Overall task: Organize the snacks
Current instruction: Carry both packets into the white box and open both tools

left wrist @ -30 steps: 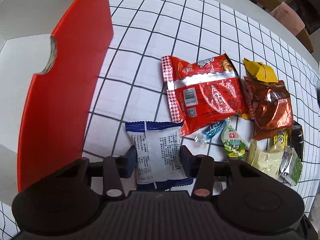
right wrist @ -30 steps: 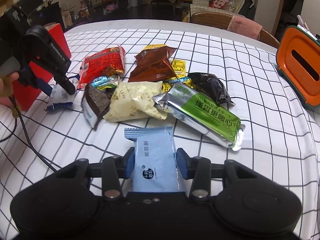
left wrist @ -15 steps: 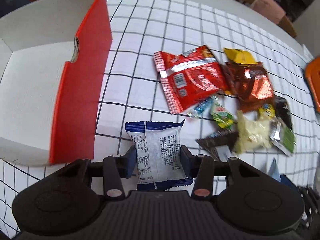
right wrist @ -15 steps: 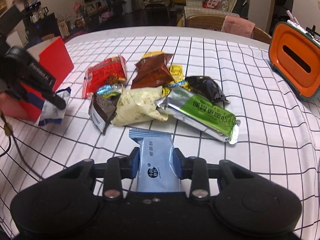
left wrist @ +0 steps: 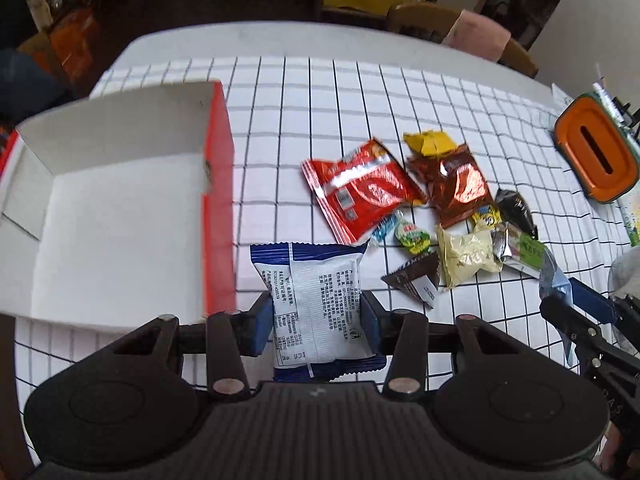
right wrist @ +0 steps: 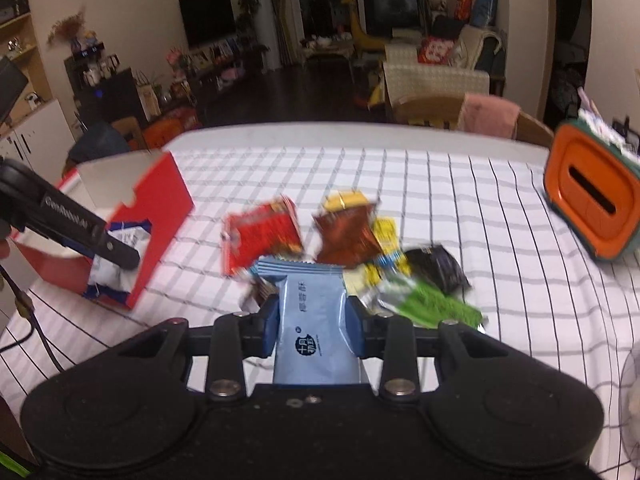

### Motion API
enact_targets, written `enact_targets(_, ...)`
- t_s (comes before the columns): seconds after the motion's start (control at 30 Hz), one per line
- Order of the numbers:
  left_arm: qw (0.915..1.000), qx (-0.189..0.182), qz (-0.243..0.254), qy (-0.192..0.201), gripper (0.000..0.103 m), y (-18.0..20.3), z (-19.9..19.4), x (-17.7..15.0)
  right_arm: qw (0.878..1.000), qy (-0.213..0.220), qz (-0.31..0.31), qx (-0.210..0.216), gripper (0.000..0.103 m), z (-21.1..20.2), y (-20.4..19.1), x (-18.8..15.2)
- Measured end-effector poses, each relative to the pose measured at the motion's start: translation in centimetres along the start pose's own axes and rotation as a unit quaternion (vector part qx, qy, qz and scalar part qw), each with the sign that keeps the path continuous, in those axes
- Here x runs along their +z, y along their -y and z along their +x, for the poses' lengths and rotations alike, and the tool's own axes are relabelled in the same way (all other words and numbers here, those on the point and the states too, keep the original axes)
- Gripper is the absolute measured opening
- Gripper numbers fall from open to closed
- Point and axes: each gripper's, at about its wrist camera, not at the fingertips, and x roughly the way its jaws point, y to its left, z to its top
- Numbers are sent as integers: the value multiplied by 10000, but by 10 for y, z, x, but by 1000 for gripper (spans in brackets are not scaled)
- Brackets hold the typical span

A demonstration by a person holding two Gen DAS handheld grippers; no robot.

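Left tongs [left wrist: 317, 320] pinching a white-and-blue snack packet [left wrist: 316, 300], blue pads pressed on both its sides, packet lifted off the desk [left wrist: 320, 92] and hanging just right of the red box [left wrist: 218, 200]. Box is open-topped, white inside, nothing visible in it from the left wrist view. Right tongs [right wrist: 312, 330] clamped on a light blue snack bar [right wrist: 312, 320], held by its sides, raised above the checked cloth in front of the pile. From the right wrist view the left tongs [right wrist: 116, 252] show side-on by the red box [right wrist: 160, 208], packet [right wrist: 116, 264] dangling against the box's near corner. The rest of the snacks sit together mid-desk, to the right of the box: red pouch [left wrist: 360, 192], copper-brown bag [left wrist: 456, 184] touching it on its right, yellow wrapper [left wrist: 430, 142] behind the brown bag, pale cream bag [left wrist: 466, 256], dark brown triangular packet [left wrist: 416, 280], green-label bar [left wrist: 524, 250], black packet [left wrist: 516, 210], small green-and-white candy [left wrist: 412, 236] beside the red pouch's lower edge. Orange tissue holder [left wrist: 596, 160] at the far right edge of the desk, well apart from the pile. Right wrist picture is motion-blurred, so small labels are unreadable. A chair with a pink cloth [right wrist: 488, 116] stands behind the desk.
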Motion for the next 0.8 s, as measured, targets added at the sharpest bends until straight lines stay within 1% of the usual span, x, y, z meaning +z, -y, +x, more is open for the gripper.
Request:
enact_targets(0.27, 9993, -54, 240, 268, 45, -35, -32, 10, 9995, 262, -113, 122, 34, -10, -52, 37)
enact_targets(0.5, 9989, 39, 224, 402, 45, -88, -43, 17, 9976, 376, -516, 272, 34, 3, -116, 66)
enact_targets(0.63, 9988, 148, 201, 431, 45, -122, -44, 19, 9959, 328, -768, 349, 34, 20, -156, 77)
enact_targets(0.8, 9987, 318, 162, 373, 45, -163, -38, 22, 9950, 77, -879, 477, 34, 50, -195, 86)
